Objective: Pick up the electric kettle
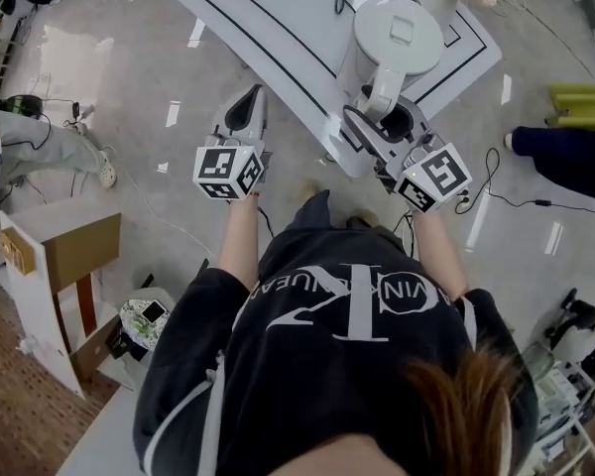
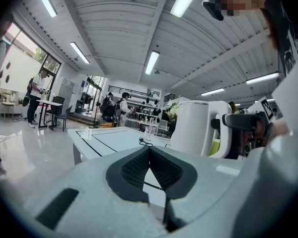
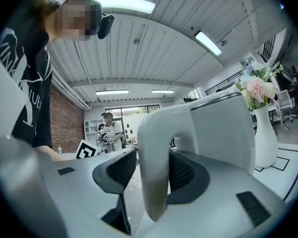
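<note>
Head view: the electric kettle (image 1: 398, 33) stood at the near corner of the white table (image 1: 278, 28), its lid down.
Right gripper view: the kettle's handle (image 3: 156, 182) rose between the 2 spread jaws of the right gripper (image 3: 152, 162). A gap showed beside the left pad, so the handle was not yet pinched.
Left gripper view: the left gripper (image 2: 149, 155) had its jaws pressed together on nothing. It was held off the table's edge, well apart from the kettle.
Step in hand: judged to be the end of the approach, with the handle bracketed but not yet gripped.
Next move: likely called for closing both pads squarely on the handle's upright part, then lifting straight up so that the body did not swing.
Container 1: the kettle's contents could not be seen under the lid, so its weight was unknown.
Container 2: a white vase (image 3: 264, 133) near the kettle held pink and white flowers (image 3: 256, 86).
</note>
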